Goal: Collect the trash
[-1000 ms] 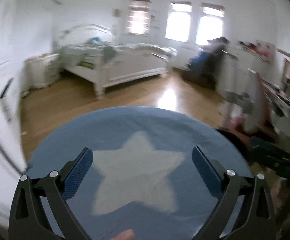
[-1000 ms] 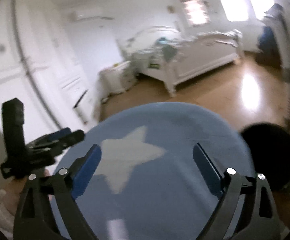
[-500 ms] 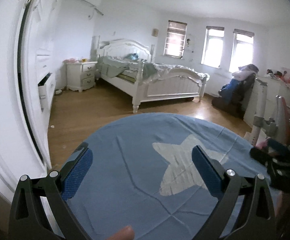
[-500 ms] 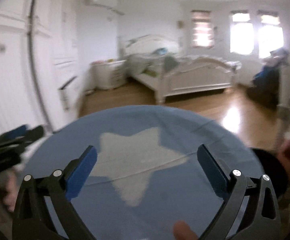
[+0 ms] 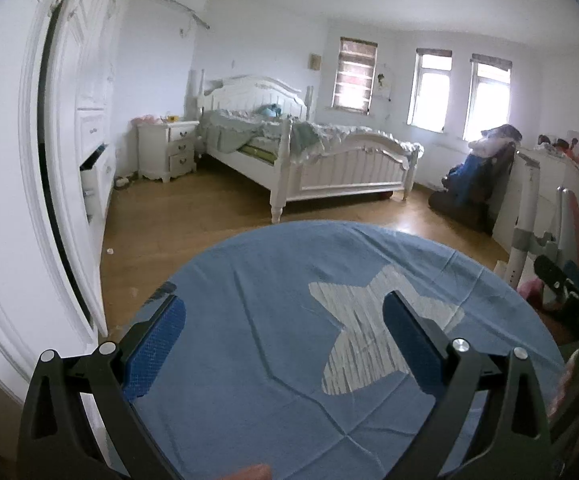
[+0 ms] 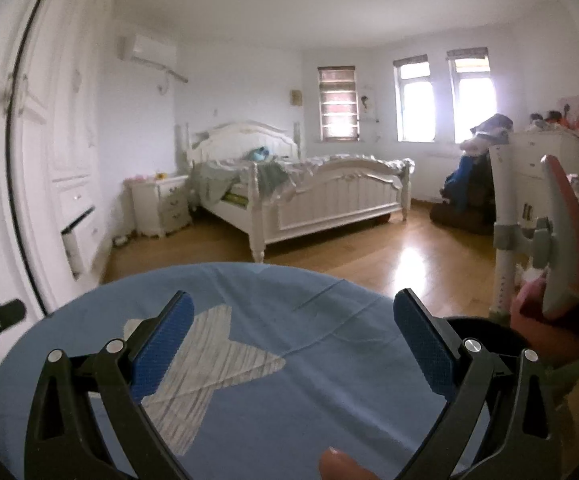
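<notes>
Left tongs (image 5: 283,334), right tongs (image 6: 289,338): both wide, empty, poised over the blue round bench (image 5: 249,280), ready to grab; trash possibly floor specks (image 5: 109,251) by wardrobe, unclear

Both wrist views close above blue cloth (image 5: 249,340) (image 6: 329,340), tilted slightly down, facing far bed (image 5: 309,160) (image 6: 301,196). Shared: cloth, bed, windows (image 5: 429,92) (image 6: 413,100).

The left gripper (image 5: 283,334) hangs with its blue pads (image 5: 154,347) spread wide and nothing between them. The right gripper (image 6: 291,338) is likewise wide apart and empty, its jaws having just been opening. A fingertip (image 6: 343,465) shows beneath it.
</notes>
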`<action>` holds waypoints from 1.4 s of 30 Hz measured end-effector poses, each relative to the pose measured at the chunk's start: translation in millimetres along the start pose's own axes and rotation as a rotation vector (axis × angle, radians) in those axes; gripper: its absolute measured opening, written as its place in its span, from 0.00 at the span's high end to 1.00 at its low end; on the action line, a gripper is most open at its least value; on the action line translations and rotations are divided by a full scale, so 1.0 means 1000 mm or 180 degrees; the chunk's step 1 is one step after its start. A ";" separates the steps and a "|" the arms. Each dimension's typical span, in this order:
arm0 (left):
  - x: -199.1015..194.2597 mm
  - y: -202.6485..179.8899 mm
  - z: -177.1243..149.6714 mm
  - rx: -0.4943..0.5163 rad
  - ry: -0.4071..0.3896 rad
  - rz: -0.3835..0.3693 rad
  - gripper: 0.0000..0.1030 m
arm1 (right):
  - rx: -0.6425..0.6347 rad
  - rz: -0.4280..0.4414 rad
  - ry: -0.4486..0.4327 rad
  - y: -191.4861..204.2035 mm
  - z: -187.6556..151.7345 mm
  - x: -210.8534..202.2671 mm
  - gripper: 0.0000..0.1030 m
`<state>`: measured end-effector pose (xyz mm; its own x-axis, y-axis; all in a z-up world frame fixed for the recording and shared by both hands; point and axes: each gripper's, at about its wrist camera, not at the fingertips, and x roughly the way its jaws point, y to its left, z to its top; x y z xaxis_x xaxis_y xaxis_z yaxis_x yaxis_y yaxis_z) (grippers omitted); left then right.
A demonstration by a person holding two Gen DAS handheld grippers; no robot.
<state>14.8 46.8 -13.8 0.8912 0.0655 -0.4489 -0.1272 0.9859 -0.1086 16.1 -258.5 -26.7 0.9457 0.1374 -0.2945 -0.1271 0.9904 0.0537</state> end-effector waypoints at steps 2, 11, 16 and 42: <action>-0.002 0.000 0.001 -0.0014 -0.0025 0.0028 0.05 | -0.0014 0.0000 -0.0087 0.001 0.000 -0.005 0.05; -0.004 -0.006 0.000 0.0082 -0.0028 0.0059 0.05 | 0.0104 0.0030 -0.0193 -0.004 0.000 -0.016 0.05; -0.002 -0.006 0.000 0.0060 0.0008 0.0046 0.05 | 0.0104 -0.0011 -0.0195 -0.001 0.001 -0.018 0.05; -0.001 -0.007 -0.002 0.0062 -0.0014 0.0000 0.05 | 0.0124 -0.0108 -0.0234 0.007 -0.004 -0.025 0.05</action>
<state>14.0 39.1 -14.2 0.8931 0.0660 -0.4449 -0.1186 0.9887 -0.0915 -9.4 -255.0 -23.0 0.9689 0.1010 -0.2259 -0.0843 0.9930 0.0825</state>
